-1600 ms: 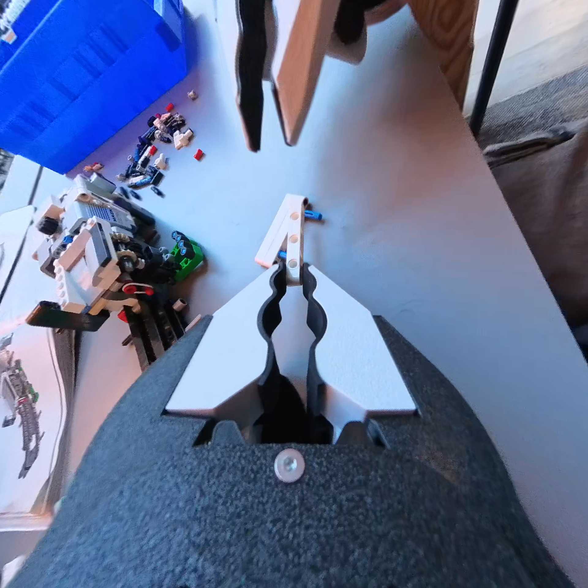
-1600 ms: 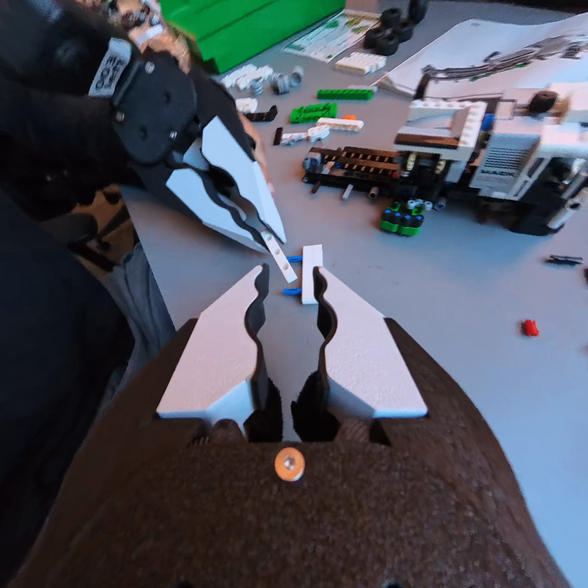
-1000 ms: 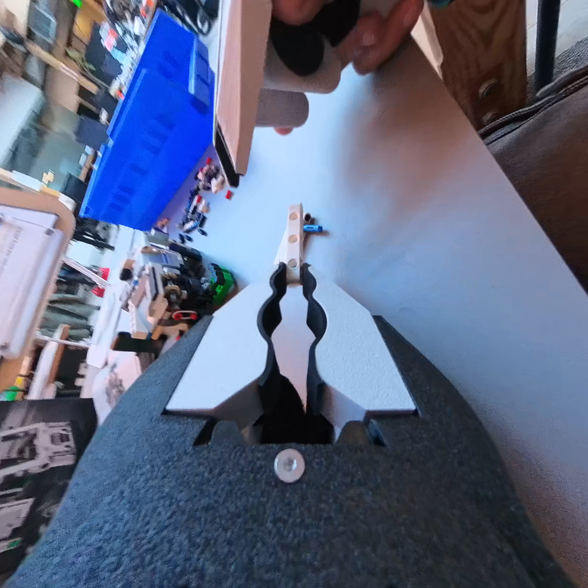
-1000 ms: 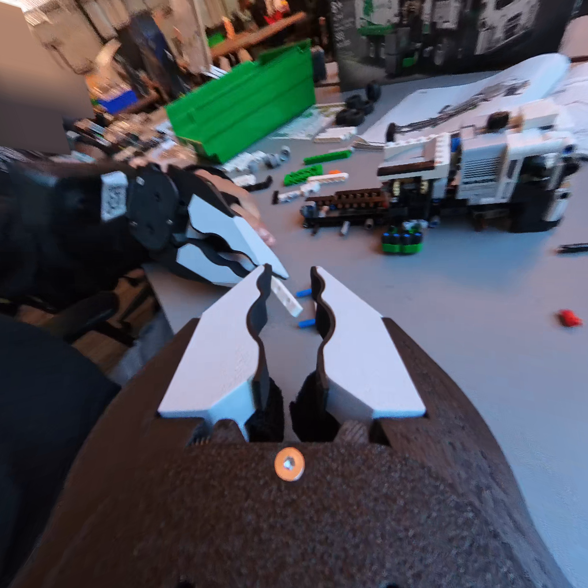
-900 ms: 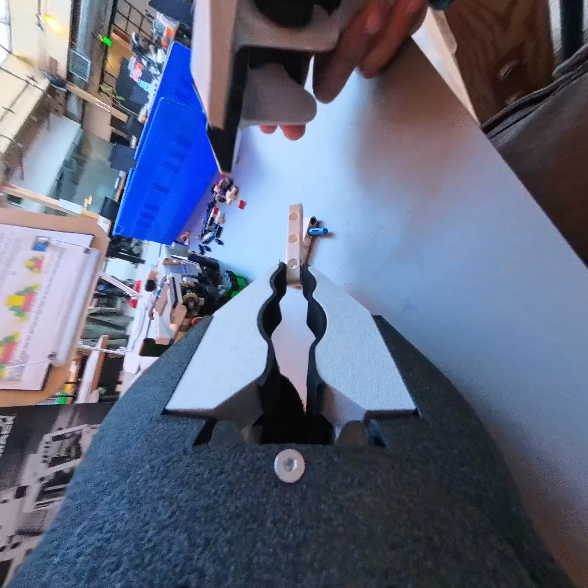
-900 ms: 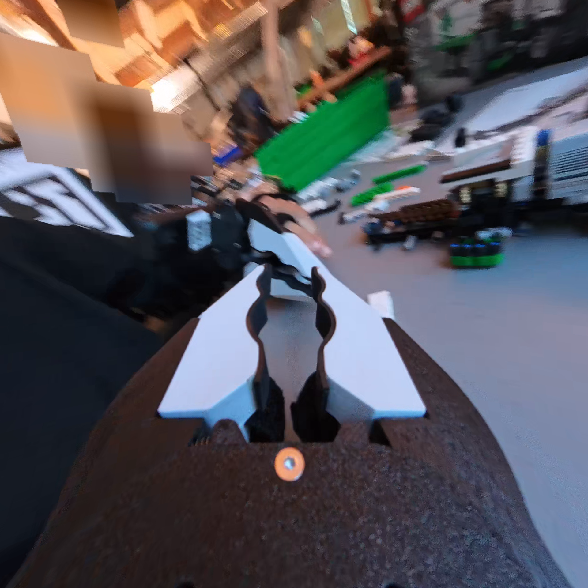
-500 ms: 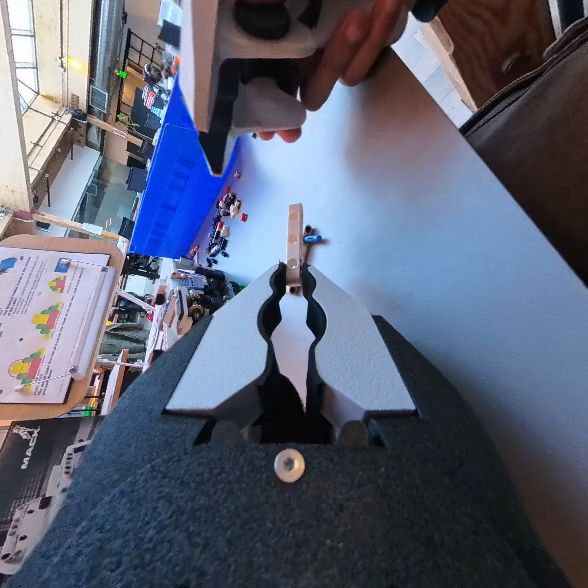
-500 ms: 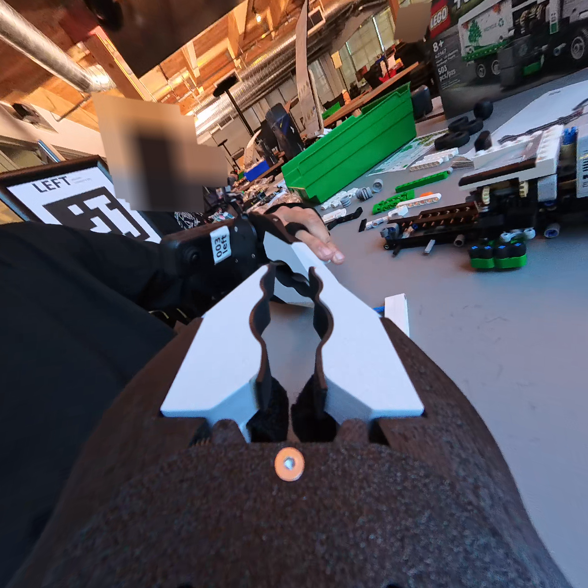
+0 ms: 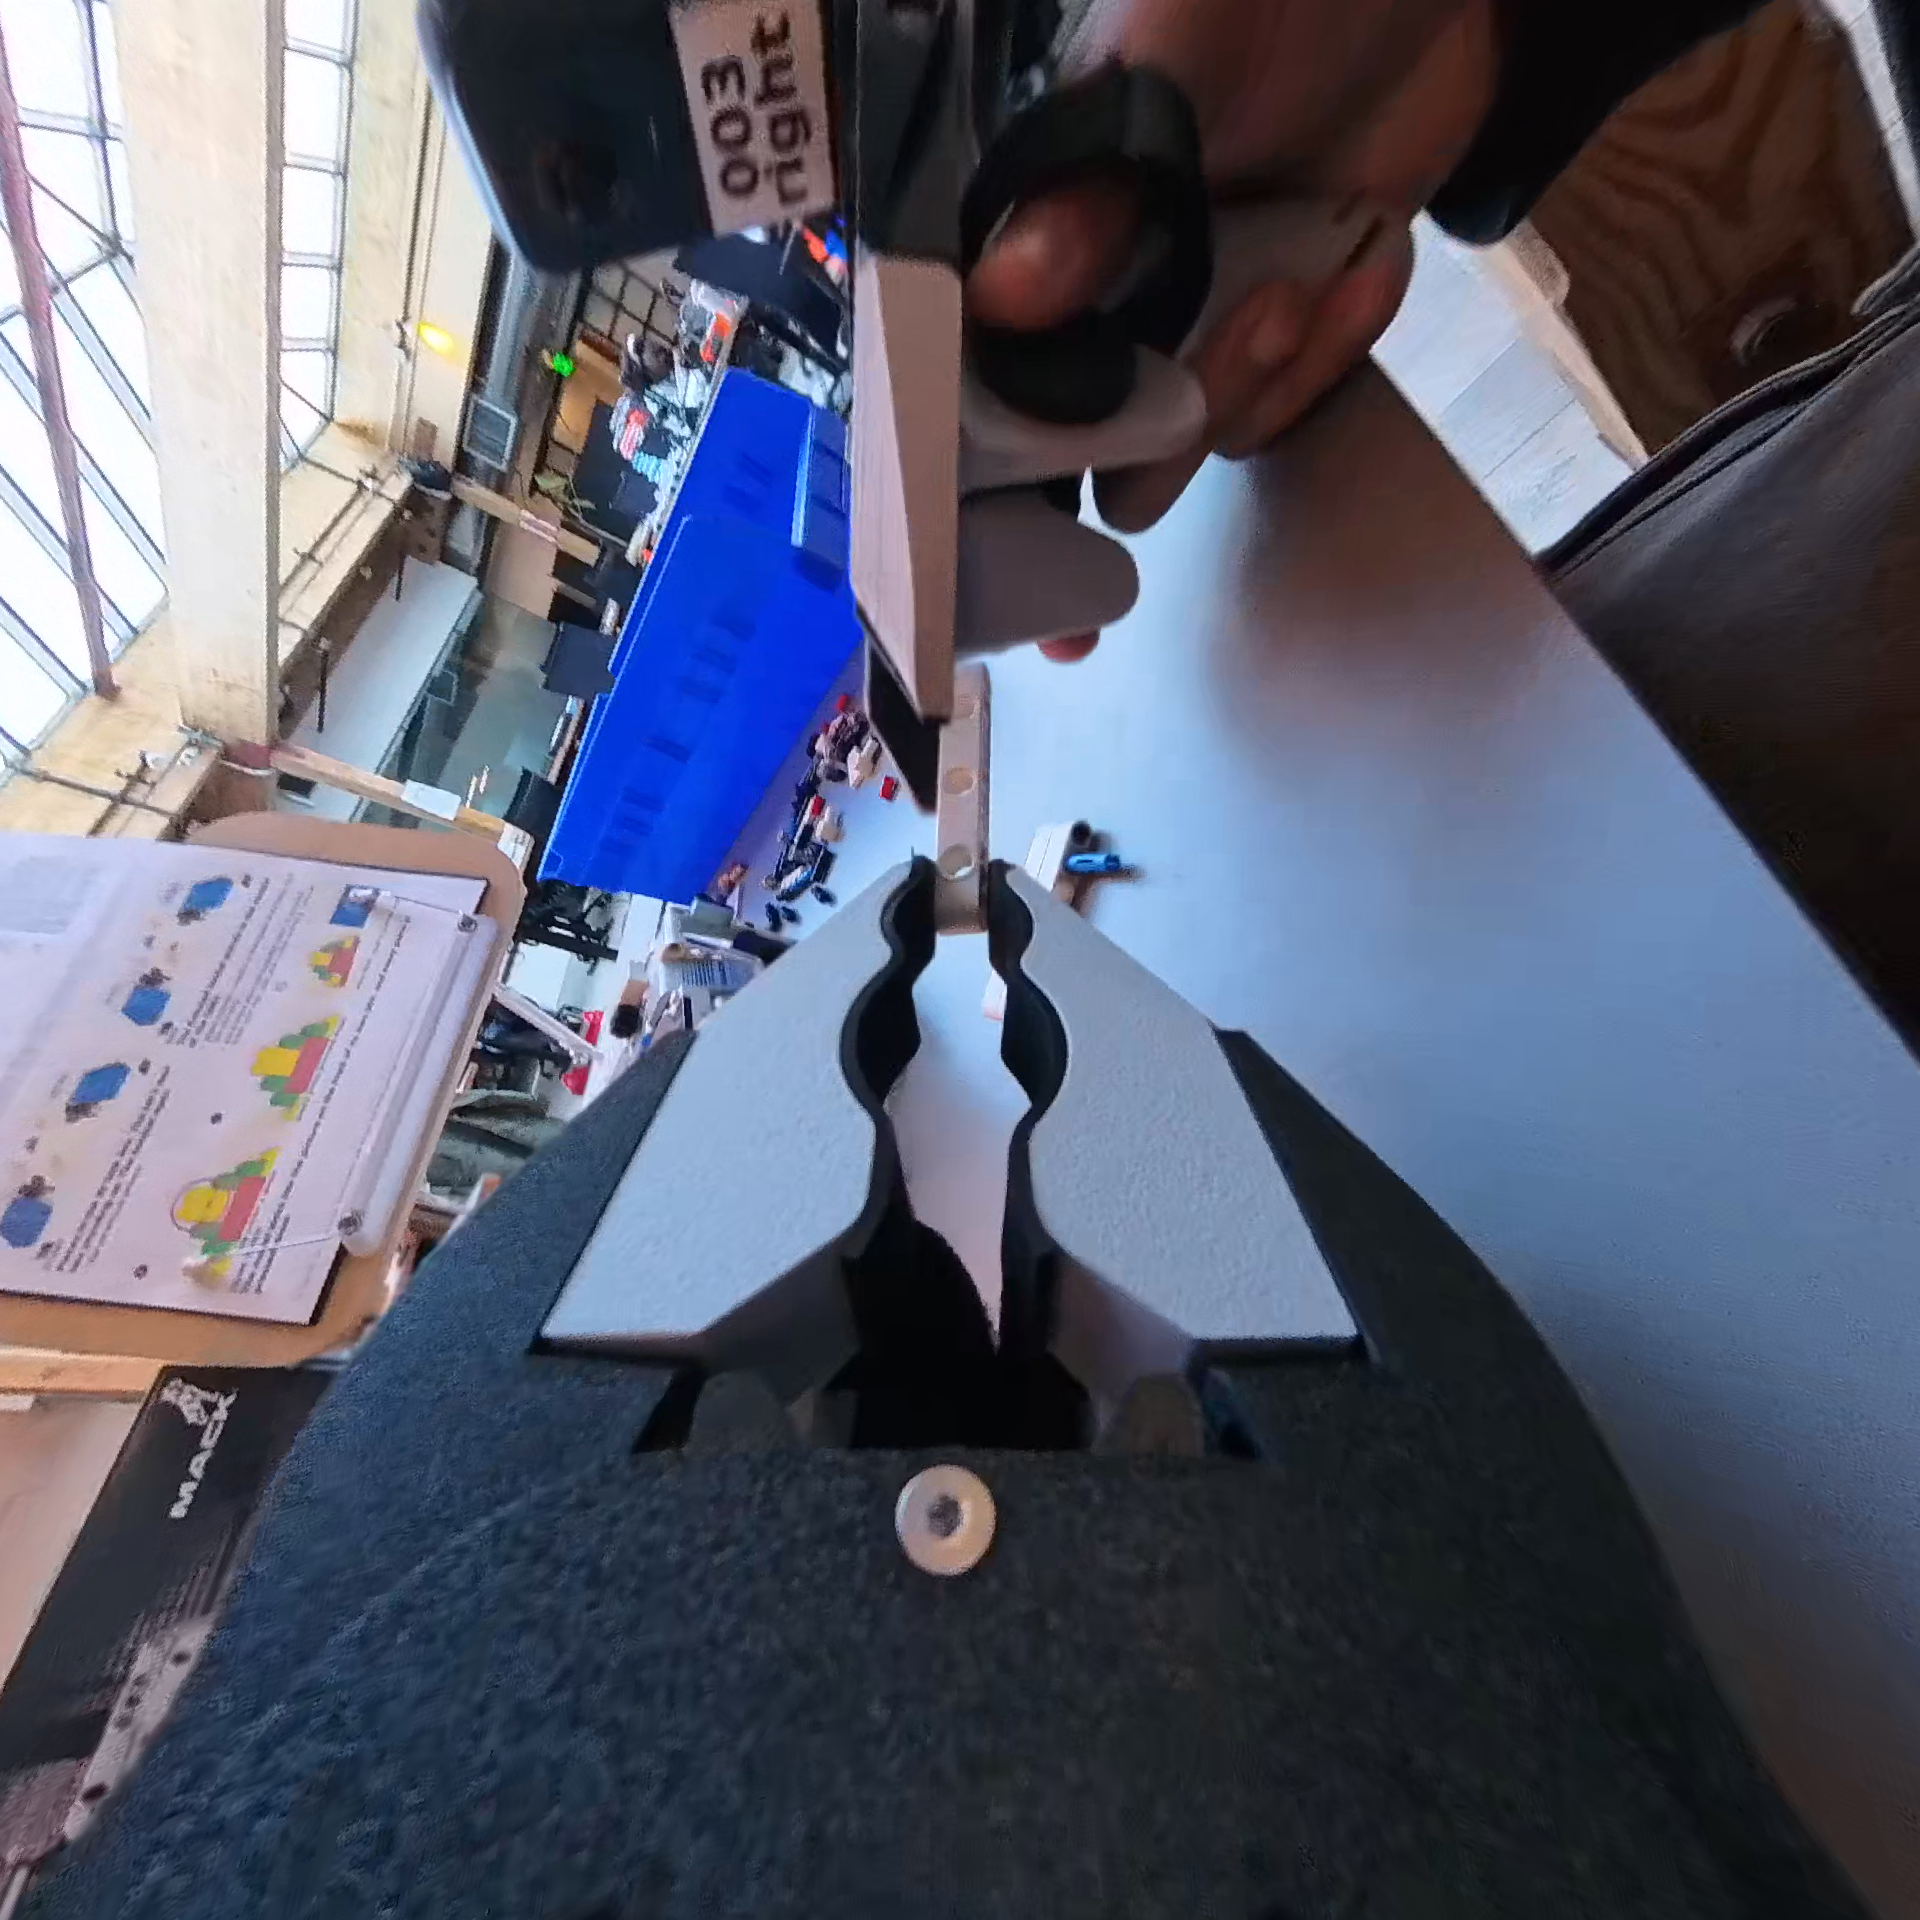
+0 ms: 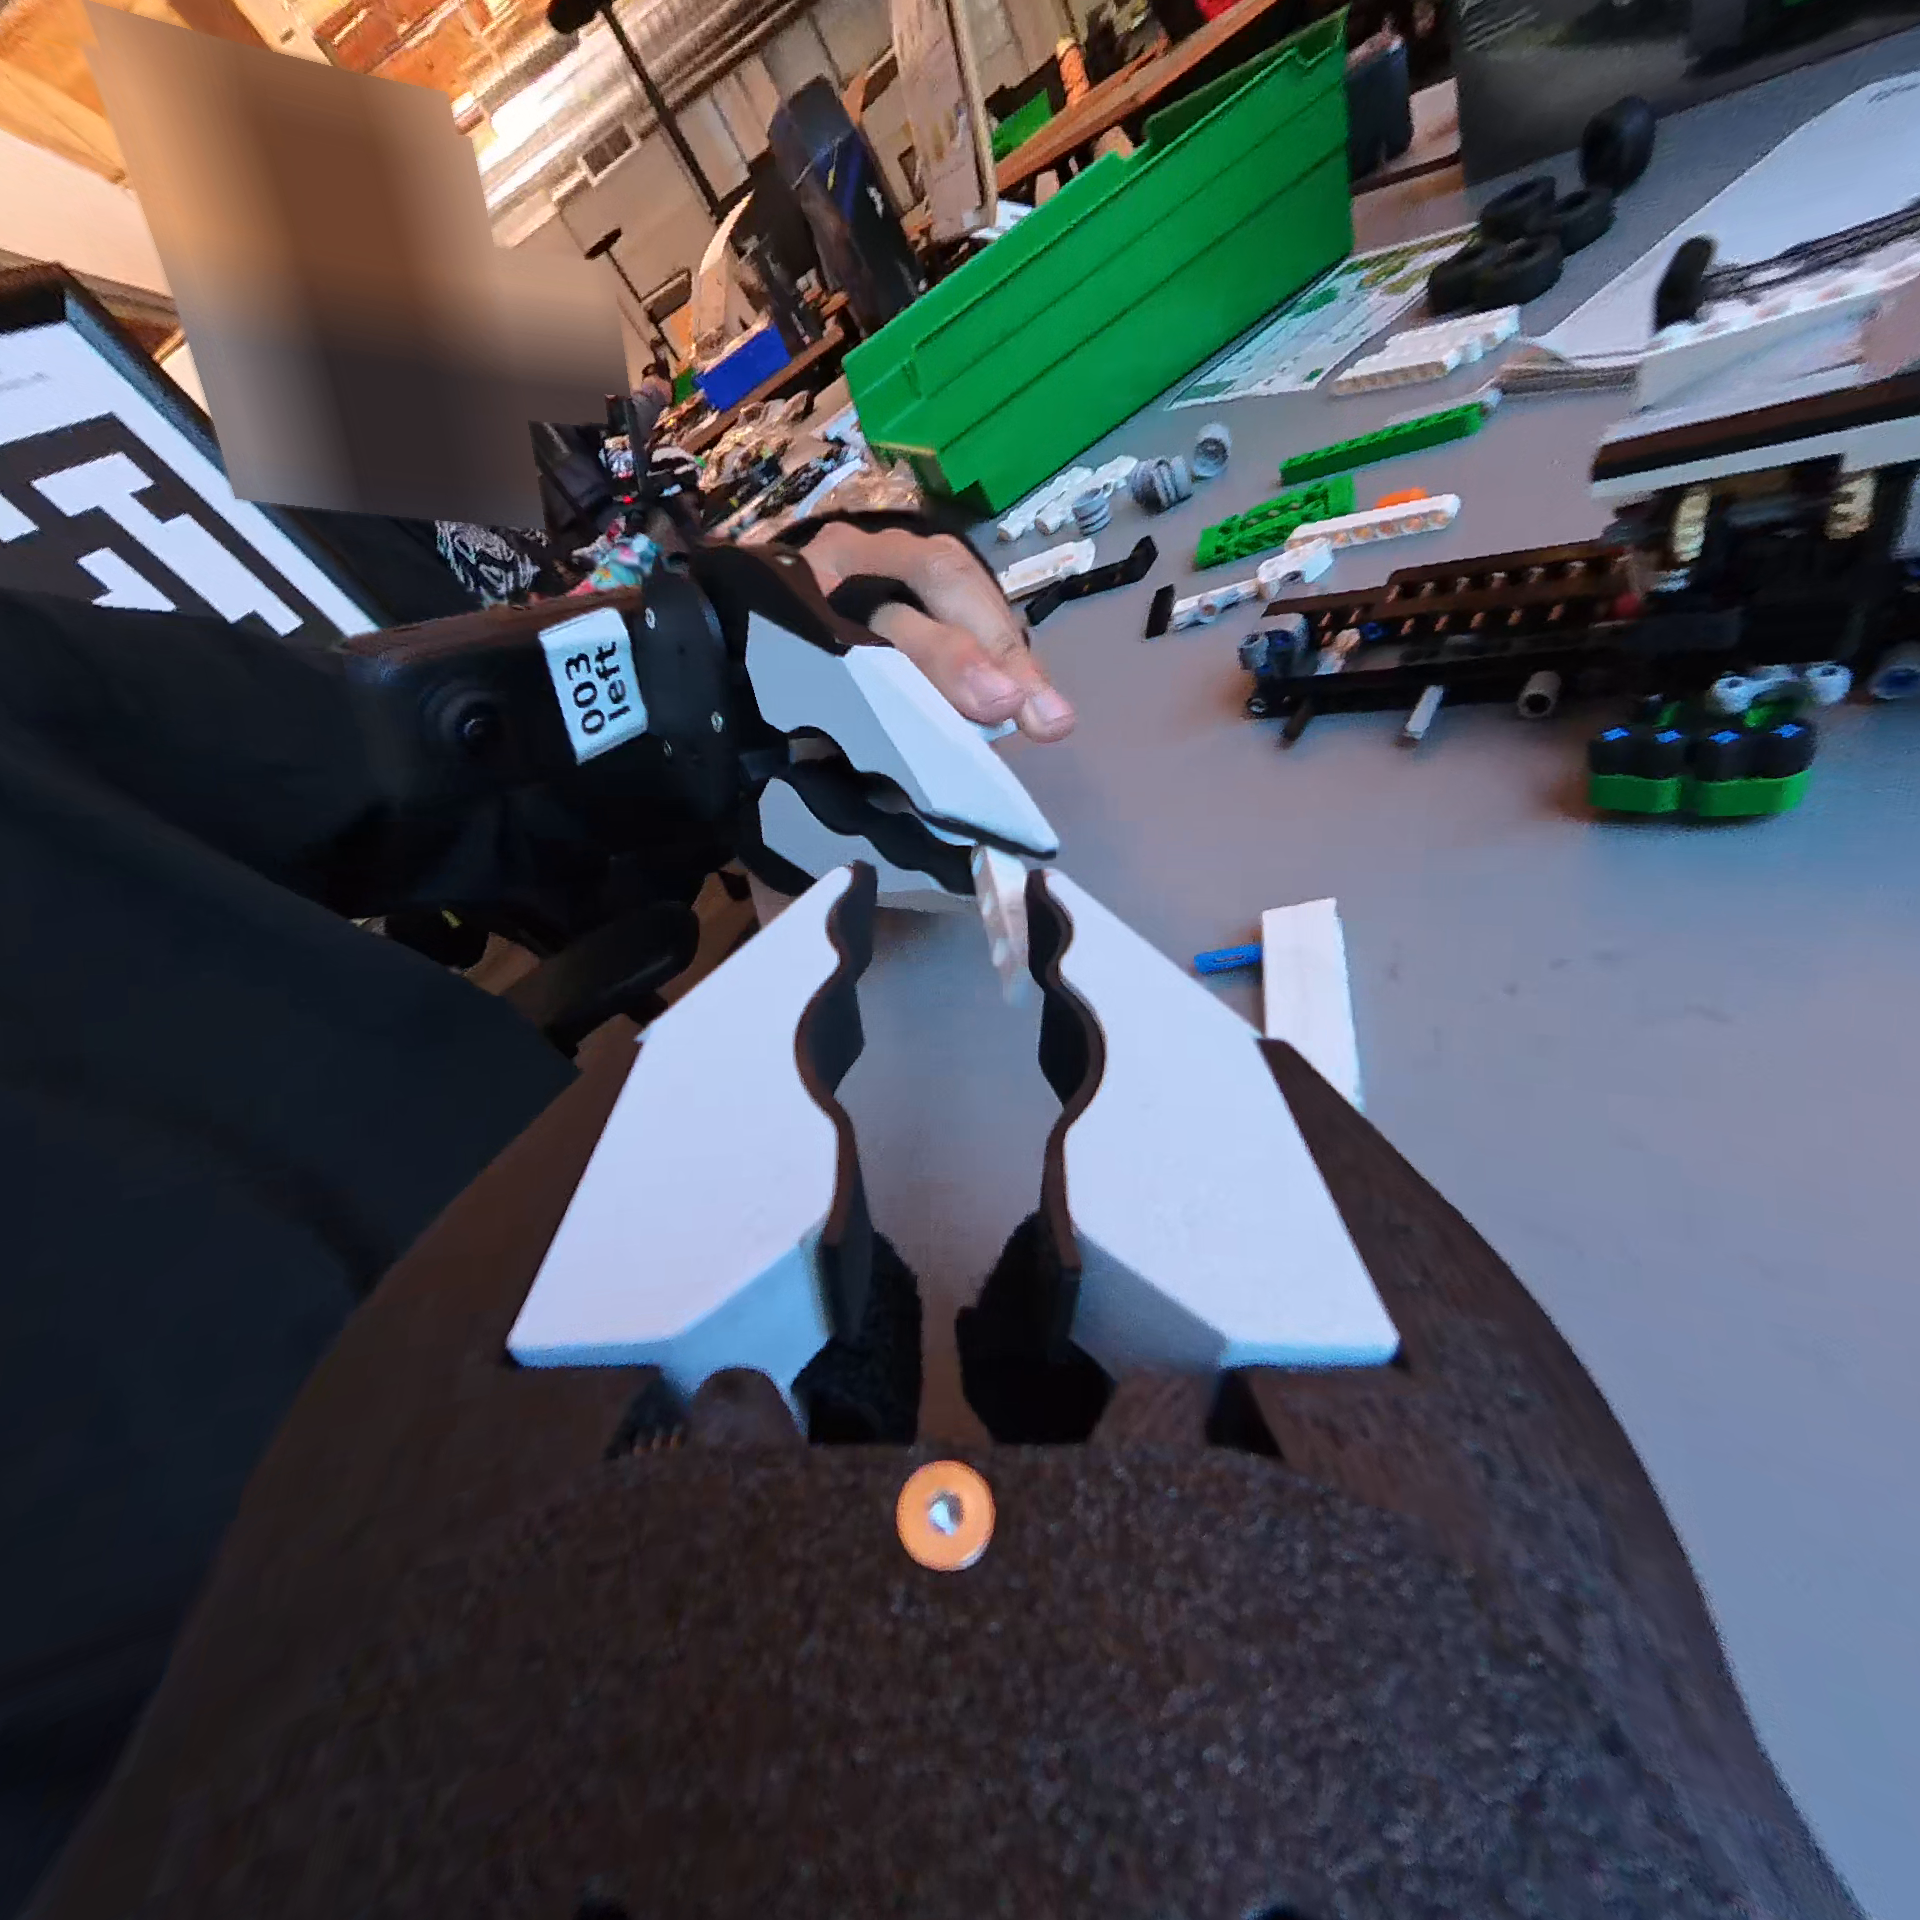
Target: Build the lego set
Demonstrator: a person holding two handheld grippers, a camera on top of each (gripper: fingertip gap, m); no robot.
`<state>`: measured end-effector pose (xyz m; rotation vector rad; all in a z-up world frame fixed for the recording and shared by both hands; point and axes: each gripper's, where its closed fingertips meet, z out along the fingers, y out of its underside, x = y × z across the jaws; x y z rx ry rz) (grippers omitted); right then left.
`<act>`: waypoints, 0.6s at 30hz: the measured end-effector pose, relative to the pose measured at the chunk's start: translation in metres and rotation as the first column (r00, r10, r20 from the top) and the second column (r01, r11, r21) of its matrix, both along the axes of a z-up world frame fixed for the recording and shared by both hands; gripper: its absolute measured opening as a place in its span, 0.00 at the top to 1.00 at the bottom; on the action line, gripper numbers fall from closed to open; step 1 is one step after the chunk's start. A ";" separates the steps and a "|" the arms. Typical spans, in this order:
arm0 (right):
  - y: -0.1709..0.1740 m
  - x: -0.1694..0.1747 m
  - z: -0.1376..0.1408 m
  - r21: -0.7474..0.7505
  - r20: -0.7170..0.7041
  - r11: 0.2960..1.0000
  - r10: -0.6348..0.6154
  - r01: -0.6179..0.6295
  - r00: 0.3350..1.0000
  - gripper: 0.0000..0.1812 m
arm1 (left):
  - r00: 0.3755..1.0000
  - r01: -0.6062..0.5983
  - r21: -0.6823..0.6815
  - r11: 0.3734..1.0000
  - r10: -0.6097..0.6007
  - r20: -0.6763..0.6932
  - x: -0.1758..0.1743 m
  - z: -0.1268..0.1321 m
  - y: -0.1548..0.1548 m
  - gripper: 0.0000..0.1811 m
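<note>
My left gripper (image 9: 954, 883) is shut on one end of a short white beam with holes (image 9: 961, 821) and holds it in the air above the grey table (image 9: 1455, 935). My right gripper (image 10: 948, 894) is open. The beam's free end (image 10: 1003, 925) sits between its jaws, close to the right finger (image 10: 1143, 1091). In the left wrist view the right gripper's finger (image 9: 904, 582) lies alongside the beam. A second white beam (image 10: 1309, 987) with a blue pin (image 10: 1226, 956) lies on the table just to the right.
The partly built white truck (image 10: 1766, 447) and a long black beam assembly (image 10: 1455, 623) stand at the back right. A green-and-black piece (image 10: 1704, 769), a green bin (image 10: 1122, 281), tyres (image 10: 1527, 239) and loose parts lie behind. A blue bin (image 9: 717, 665) stands far off. Left and right tips are no more than a few centimetres apart. Left tips and right tips are each some 12 centimetres from the green-and-black piece (image 10: 1704, 769).
My left gripper has lifted the white beam off the table. My right gripper has risen and moved in, so the beam's free end now sits between its open jaws.
</note>
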<state>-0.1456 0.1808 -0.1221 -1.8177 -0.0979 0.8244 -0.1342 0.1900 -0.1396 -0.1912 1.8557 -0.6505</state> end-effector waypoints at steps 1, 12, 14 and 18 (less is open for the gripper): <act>0.000 -0.002 -0.002 -0.014 0.004 1.000 0.013 -0.013 1.000 0.85 | 1.000 0.011 0.000 1.000 -0.011 0.011 -0.001 0.001 -0.003 0.96; -0.002 -0.003 -0.002 -0.012 -0.002 0.999 0.033 -0.033 0.999 0.95 | 0.999 0.029 -0.014 0.999 -0.029 0.024 -0.003 0.005 -0.008 0.96; -0.002 -0.002 -0.005 -0.033 0.006 0.999 0.025 -0.025 1.000 0.96 | 1.000 0.022 -0.001 1.000 -0.022 0.022 -0.002 0.004 -0.007 0.96; -0.001 0.006 -0.006 -0.031 0.067 0.999 -0.026 0.028 0.997 0.96 | 1.000 -0.022 -0.012 1.000 0.022 0.019 0.002 0.004 -0.003 0.96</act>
